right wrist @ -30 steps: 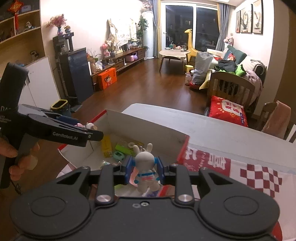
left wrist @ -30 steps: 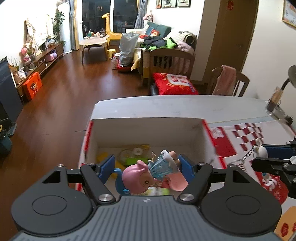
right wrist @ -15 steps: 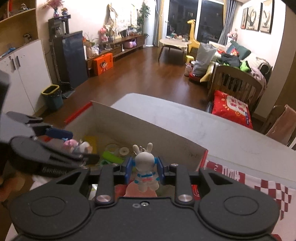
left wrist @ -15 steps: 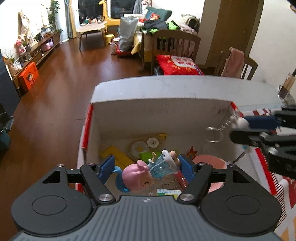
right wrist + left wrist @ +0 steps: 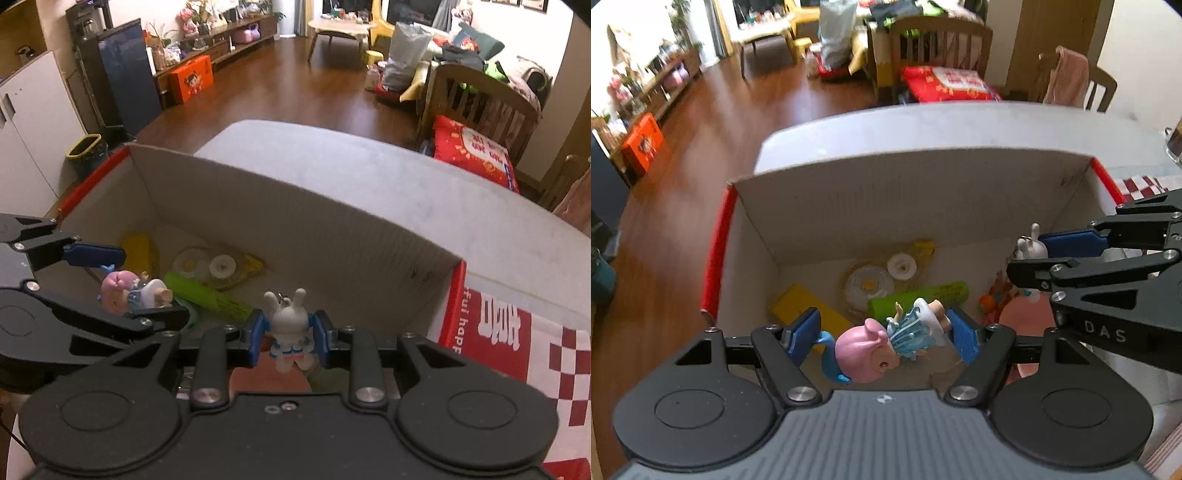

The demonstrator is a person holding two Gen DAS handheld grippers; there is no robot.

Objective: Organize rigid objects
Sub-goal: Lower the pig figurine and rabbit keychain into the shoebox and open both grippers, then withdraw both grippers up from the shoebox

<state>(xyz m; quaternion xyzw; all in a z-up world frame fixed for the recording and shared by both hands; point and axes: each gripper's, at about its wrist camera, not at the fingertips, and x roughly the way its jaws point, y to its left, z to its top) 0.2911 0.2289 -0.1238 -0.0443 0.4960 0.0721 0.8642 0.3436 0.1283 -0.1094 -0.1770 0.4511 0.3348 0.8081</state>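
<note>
My left gripper (image 5: 884,338) is shut on a pink-haired doll in a blue dress (image 5: 886,341), held sideways over the open cardboard box (image 5: 908,206). In the right wrist view the same doll (image 5: 129,291) hangs in the left gripper (image 5: 136,286) above the box's left half. My right gripper (image 5: 289,338) is shut on a small white rabbit figure (image 5: 289,325), upright, over the box's near right part. From the left wrist view the rabbit (image 5: 1028,247) shows at the tip of the right gripper (image 5: 1034,254). Both grippers point steeply down into the box.
On the box floor lie a green tube (image 5: 919,297), a yellow block (image 5: 801,306), two tape rolls (image 5: 871,284), a pink dish (image 5: 1027,317) and small orange bits. A red-and-white checked cloth (image 5: 524,339) covers the table right of the box. Chairs stand beyond the table.
Both grippers have come forward and down over the box with their toys still held. The box interior now fills both views, and the right gripper has come in over the box's right side.
</note>
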